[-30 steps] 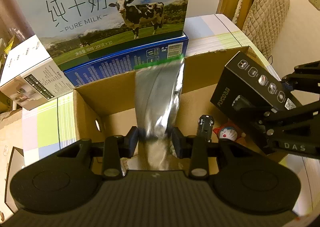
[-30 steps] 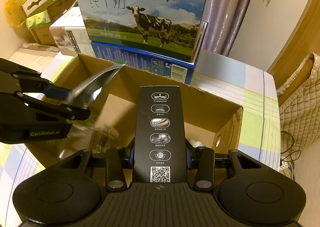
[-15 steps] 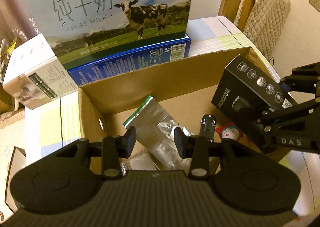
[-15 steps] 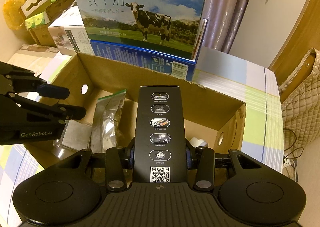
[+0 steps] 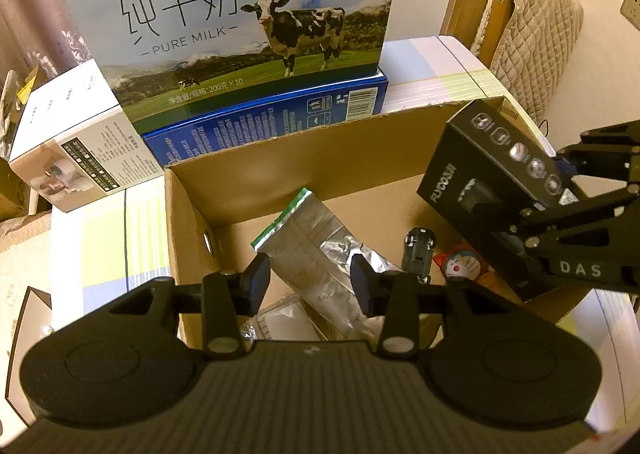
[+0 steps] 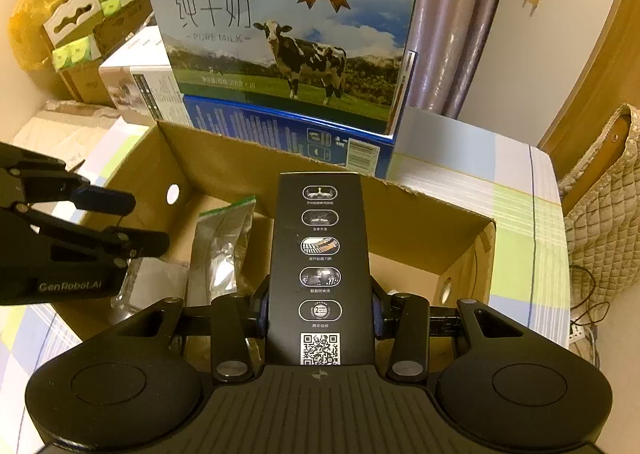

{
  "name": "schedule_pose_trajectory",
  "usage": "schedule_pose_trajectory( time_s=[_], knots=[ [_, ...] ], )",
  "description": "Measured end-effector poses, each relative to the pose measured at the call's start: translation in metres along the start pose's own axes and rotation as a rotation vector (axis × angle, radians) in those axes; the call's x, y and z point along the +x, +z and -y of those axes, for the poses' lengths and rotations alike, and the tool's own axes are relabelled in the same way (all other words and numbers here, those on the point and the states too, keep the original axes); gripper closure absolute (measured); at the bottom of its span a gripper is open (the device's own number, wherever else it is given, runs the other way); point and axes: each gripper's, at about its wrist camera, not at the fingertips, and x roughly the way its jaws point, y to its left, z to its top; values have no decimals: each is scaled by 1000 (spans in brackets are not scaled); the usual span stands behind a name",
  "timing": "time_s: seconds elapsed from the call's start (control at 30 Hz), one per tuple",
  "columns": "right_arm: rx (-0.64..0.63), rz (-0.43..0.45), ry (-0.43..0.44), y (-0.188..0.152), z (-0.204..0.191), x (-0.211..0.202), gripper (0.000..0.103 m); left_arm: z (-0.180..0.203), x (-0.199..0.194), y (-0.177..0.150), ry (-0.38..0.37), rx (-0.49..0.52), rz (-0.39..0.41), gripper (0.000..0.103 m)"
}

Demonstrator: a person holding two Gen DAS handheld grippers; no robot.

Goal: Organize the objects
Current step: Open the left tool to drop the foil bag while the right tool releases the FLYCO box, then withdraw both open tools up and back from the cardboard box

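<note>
Above an open cardboard box (image 5: 280, 157) on a checked tabletop (image 6: 516, 189), the left gripper (image 5: 310, 280) hovers with its jaws apart and nothing between them. Directly below it, a silver foil pouch (image 5: 320, 250) with a green zip strip lies on the floor of the cardboard box, its sealed end pointing toward the far wall. A clear plastic packet (image 5: 280, 318) sits just beside the pouch, partly hidden behind the gripper body.

To the right, the right gripper (image 6: 318, 310) is clamped on a tall black product box (image 6: 320, 254), its two pads pressing the long sides near the lower end, where a QR code is printed. From the left wrist view that black product box (image 5: 492, 177) hangs tilted over the right part of the cardboard box, above the rim. Beneath it, on the floor of the box, rest a small dark toy car (image 5: 418, 250) and, touching or just beside it, a blue-and-white cartoon cat figure (image 5: 460, 266).

Behind the cardboard box stands a large milk carton case (image 5: 240, 25) printed with a cow, stacked on a blue carton (image 5: 272, 125). A white carton (image 5: 76, 157) lies to its left, and a quilted cover (image 5: 532, 33) drapes a chair at far right.
</note>
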Motion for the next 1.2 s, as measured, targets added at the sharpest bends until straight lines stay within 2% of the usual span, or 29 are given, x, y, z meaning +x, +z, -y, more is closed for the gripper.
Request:
schedule_pose_trajectory(
  time_s=[0.1,0.17,0.83,1.2],
  knots=[
    [4,58,28,2,1,-5,62,0,0,-1,-2,0,1,62],
    [-5,63,18,2,0,-7,62,0,-1,-2,-2,4,-2,62],
    [-2,30,12,-4,1,-13,61,-3,-12,-9,9,-5,1,60],
    [5,28,10,-11,1,-30,61,0,-31,-16,15,-13,7,56]
  ],
)
